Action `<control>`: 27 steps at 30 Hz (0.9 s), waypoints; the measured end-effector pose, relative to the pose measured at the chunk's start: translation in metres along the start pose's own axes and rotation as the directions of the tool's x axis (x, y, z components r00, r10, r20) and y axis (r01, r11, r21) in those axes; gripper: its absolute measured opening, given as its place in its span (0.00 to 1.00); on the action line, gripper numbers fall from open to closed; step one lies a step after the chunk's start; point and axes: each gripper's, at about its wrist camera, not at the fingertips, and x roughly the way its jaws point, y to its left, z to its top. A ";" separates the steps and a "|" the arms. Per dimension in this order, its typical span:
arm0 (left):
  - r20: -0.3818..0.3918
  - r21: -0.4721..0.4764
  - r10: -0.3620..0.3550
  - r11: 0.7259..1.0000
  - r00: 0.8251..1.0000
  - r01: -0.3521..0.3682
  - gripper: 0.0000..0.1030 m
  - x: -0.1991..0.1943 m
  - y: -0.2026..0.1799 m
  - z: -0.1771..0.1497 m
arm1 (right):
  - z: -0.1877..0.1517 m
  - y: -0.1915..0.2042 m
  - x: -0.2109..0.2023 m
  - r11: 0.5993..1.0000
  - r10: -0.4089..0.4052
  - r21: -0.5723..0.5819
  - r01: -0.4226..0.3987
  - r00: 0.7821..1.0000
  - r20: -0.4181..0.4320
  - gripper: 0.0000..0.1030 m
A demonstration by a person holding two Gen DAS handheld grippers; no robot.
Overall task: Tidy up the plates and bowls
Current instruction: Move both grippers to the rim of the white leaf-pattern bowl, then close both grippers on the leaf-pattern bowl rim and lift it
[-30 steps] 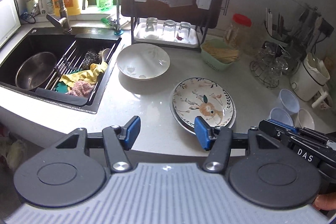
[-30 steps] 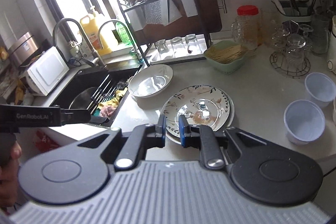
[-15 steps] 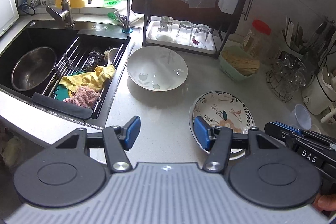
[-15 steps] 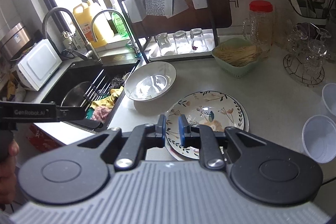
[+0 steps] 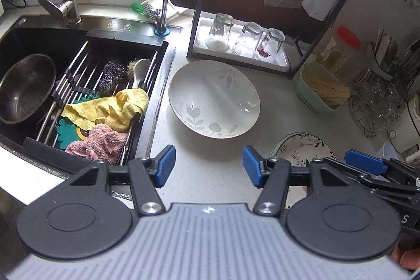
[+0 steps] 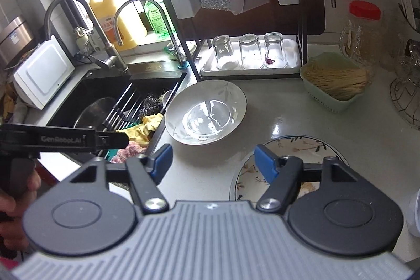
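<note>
A large white bowl with a faint leaf print sits on the counter by the sink; it also shows in the right wrist view. A flowered plate on a stack lies to its right, partly hidden by my fingers, and shows in the right wrist view. My left gripper is open and empty, just short of the bowl. My right gripper is open and empty, between the bowl and the plate. The right gripper's blue tip shows beside the plate.
A black sink with a steel bowl, rack and cloths lies left. A black dish rack with three upturned glasses stands behind the bowl. A green basket, a red-lidded jar and plastic cups are at right.
Both grippers have moved forward and left toward the white bowl. The right gripper was shut and now stands open. The left gripper stayed open.
</note>
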 end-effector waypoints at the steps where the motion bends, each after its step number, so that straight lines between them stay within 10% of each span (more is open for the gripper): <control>1: -0.005 -0.009 -0.007 1.000 1.000 0.007 0.61 0.006 0.006 0.005 | 0.002 0.001 0.006 1.000 -0.005 0.007 0.005 1.000 -0.005 0.69; 20: -0.114 -0.021 -0.024 1.000 0.993 0.021 0.61 0.124 0.054 0.092 | 0.049 -0.027 0.125 0.981 -0.057 0.175 0.081 0.989 -0.136 0.67; 27: -0.126 -0.025 -0.033 0.999 0.991 0.030 0.59 0.166 0.062 0.114 | 0.056 -0.039 0.169 0.972 -0.034 0.221 0.084 0.975 -0.221 0.44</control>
